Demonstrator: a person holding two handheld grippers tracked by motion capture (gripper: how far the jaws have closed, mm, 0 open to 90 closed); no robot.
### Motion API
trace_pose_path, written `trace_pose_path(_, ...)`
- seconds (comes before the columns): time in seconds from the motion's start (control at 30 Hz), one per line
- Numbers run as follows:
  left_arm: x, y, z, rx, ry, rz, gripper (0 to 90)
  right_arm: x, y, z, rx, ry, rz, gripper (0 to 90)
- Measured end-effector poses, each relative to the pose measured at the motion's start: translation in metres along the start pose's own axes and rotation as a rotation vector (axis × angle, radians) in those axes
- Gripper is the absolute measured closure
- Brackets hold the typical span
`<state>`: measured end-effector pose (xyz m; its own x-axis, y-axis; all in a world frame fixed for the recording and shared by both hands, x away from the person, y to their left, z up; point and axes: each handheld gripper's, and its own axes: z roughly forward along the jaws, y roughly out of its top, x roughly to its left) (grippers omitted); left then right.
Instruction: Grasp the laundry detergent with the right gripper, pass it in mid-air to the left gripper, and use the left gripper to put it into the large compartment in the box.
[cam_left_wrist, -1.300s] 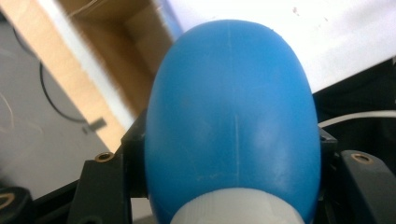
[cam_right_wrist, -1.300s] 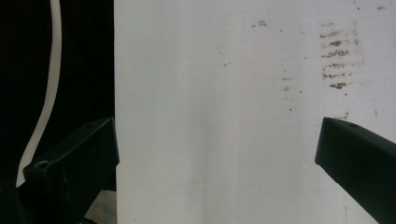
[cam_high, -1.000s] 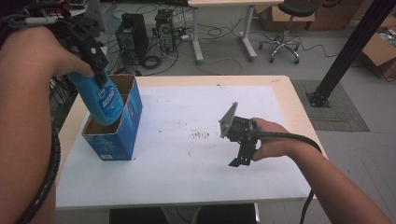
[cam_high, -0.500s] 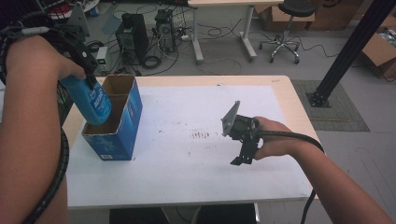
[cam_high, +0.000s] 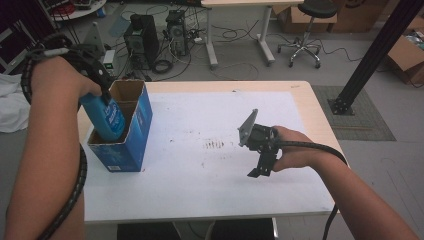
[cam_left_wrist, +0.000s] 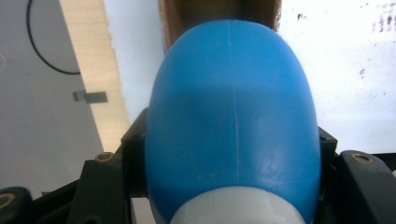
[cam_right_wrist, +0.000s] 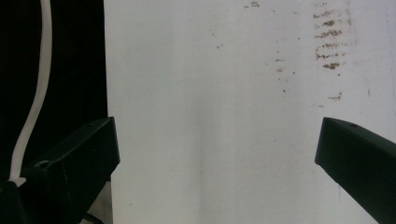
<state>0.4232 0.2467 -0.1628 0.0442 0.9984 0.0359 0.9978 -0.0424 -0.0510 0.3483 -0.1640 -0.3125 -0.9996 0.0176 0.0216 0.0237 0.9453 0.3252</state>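
Left gripper (cam_high: 102, 90): clenched on the shoulder of the blue bottle (cam_high: 106, 117), jaws on either side just above the white cap end, as the left gripper view shows. The hold near the top leaves the bottle's body free to go down into the box.
Blue bottle: smooth, rounded blue plastic with a moulding seam down its middle and a printed label; its lower part is already inside the open top of the cardboard box (cam_high: 131, 145), tilted slightly.
Cardboard box: blue outside, brown inside, standing upright near the table's (cam_high: 210, 190) left edge, flaps open to take the bottle.
Table: white top with faint brown marks at its middle.
Right gripper (cam_high: 255, 172): jaws wide apart, grasping nothing, held low over bare table, apparently waiting.
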Motion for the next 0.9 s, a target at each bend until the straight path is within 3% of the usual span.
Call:
trace_pose_path(0.5, -0.009, 0.014, 0.063, 0.037, 0.005, 0.008, 38.8, -0.001, -0.006, 0.005, 0.006, 0.008, 0.008, 0.0)
trace_pose_path(0.9, -0.004, 0.023, 0.094, 0.053, -0.002, 0.004, 38.9, -0.001, -0.009, 0.007, 0.006, 0.012, 0.018, 0.0)
